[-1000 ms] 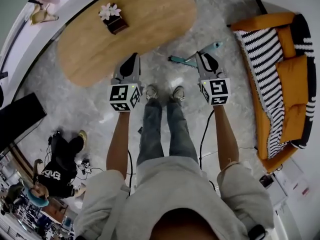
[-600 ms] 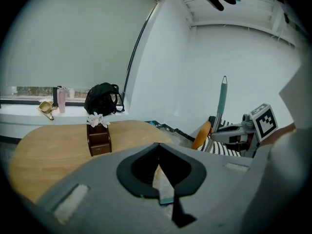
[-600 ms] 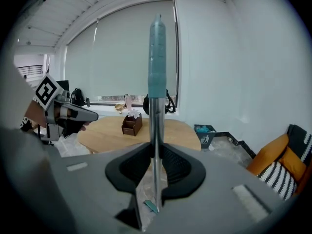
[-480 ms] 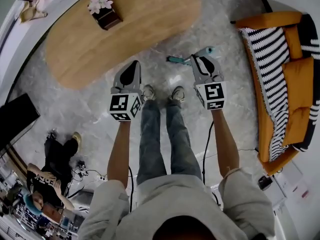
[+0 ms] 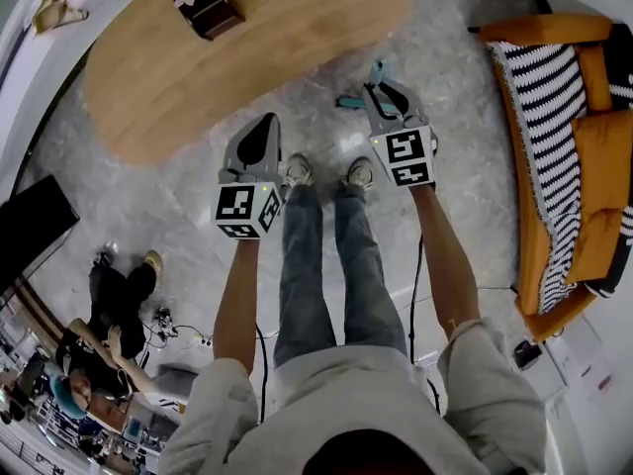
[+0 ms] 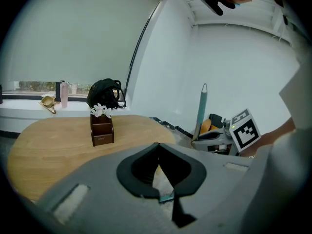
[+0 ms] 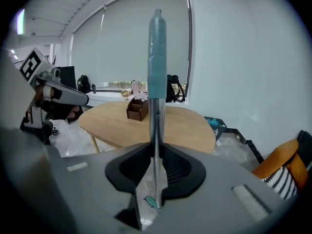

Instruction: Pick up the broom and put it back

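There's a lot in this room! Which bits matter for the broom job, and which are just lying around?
Part of the job: the broom, clamped upright in the right gripper; the left gripper, shut and empty.
Just lying about: the wooden table, the flower box on it, the orange sofa, the striped blanket on it.

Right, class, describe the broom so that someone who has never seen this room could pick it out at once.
Find the big oval wooden table on the grey marble floor. Just off its near edge, the right hand-held gripper is shut on the broom. It stands upright, a thin silver shaft topped by a long teal grip, unlike the low, broad table beside it.
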`<state>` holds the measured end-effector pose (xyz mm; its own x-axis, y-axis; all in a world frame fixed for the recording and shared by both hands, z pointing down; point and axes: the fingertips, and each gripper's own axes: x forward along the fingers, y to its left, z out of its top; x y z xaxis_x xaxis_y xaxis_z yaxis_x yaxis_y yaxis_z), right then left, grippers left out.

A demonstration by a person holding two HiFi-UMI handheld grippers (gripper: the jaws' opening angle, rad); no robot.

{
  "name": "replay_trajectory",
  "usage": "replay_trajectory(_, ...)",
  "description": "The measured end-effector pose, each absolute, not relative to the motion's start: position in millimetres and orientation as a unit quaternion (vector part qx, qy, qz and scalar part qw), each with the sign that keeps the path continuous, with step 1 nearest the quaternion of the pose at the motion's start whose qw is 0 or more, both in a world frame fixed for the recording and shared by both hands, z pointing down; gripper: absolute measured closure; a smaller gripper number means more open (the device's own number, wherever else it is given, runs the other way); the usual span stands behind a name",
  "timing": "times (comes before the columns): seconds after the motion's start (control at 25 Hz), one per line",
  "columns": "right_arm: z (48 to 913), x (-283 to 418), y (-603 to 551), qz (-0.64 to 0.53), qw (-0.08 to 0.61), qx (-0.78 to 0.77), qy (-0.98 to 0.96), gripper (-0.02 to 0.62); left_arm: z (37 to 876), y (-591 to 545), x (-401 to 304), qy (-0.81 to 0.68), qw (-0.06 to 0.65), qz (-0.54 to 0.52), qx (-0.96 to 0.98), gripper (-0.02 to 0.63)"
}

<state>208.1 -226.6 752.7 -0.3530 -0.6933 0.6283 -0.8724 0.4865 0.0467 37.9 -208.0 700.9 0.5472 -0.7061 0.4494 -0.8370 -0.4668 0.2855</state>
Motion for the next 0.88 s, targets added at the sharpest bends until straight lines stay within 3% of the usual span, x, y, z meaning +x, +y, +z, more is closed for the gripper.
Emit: replay_trajectory(0.88,804.9,145.8,-269.7,0.139,0.355,0.434,-0.816,0.52,709.4,-229.8,9.6,-0.476,0.254,0.124,0.833,0.603)
